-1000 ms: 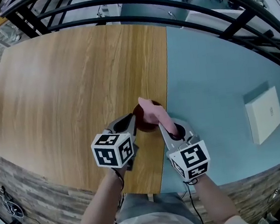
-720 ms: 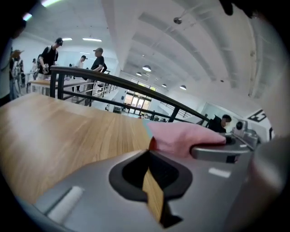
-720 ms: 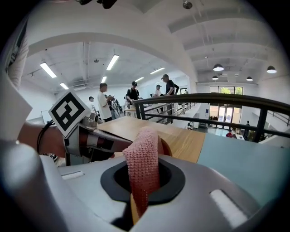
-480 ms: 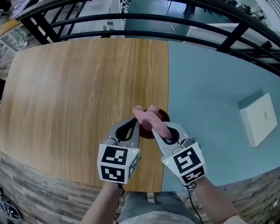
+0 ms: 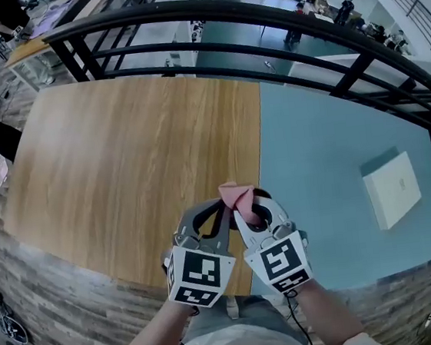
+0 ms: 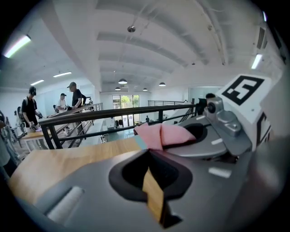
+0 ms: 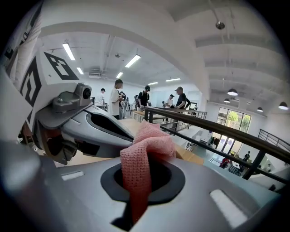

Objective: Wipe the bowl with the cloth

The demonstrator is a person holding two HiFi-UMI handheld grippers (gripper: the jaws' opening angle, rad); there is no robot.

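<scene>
Now both tongs hang close together above the worktop's [image 5: 122,163] near edge, at the seam between its wood half and its pale blue half. The right gripper [image 5: 247,209] is clamped on the pink knitted cloth [image 7: 146,152], which bunches up past its tips. The left gripper [image 5: 218,212] has its jaws closed to a thin slit, its tips just beside the cloth. The bowl cannot be made out. A white box [image 5: 393,188] lies near the worktop's right edge.
</scene>
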